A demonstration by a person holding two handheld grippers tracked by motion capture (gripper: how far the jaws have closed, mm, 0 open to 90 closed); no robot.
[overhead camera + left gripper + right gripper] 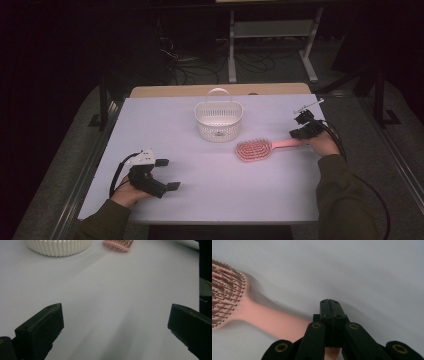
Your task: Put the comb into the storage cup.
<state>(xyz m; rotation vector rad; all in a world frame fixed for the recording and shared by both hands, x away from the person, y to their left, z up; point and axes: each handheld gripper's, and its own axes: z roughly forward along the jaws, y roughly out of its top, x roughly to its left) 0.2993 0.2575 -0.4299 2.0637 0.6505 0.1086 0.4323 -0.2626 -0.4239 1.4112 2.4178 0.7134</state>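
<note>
Two grippers work over a pale worktop (165, 125). Near its right edge the right gripper (301, 133) sits with its jaws pressed together; in the right gripper view they meet flat against each other right above the handle of the pink hairbrush (269, 320), which passes under them, and whether the pads actually pinch the handle cannot be told. That hairbrush (260, 148) lies flat, bristles up, its head toward the worktop's middle and its handle running out to the right edge where the right hand (325, 145) rests. Just behind the brush head, nearer the far edge, stands a white slatted basket (218, 120) with its handle upright, apart from the brush. By the near left corner the left gripper (167, 174) is released, jaws spread wide over bare worktop.
</note>
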